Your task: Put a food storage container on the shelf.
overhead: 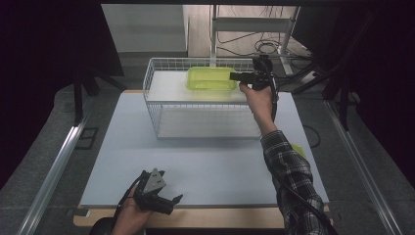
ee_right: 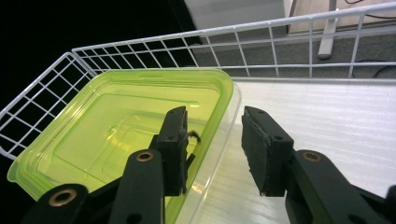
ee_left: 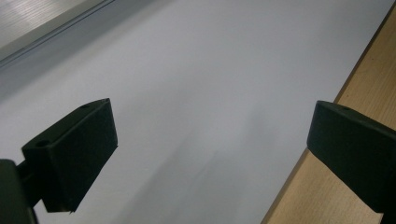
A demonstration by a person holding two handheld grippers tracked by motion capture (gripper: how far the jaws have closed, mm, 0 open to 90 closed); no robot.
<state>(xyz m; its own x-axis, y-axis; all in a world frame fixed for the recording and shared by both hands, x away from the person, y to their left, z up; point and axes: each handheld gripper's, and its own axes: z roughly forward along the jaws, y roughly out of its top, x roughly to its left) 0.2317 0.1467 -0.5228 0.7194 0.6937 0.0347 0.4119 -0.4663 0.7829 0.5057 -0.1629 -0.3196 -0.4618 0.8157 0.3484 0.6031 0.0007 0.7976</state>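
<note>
Inside wire basket (overhead: 195, 105): green container (overhead: 211, 78) | right gripper (ee_right: 215, 140) parted astride its rim

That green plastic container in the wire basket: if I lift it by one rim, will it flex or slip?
The green container looks thin-walled and see-through, so its rim will probably flex under the right gripper, whose jaws straddle the rim, open. It appears empty, so likely light. Its glossy plastic may slip, and a one-edge lift inside the wire basket would probably tilt it.
</note>
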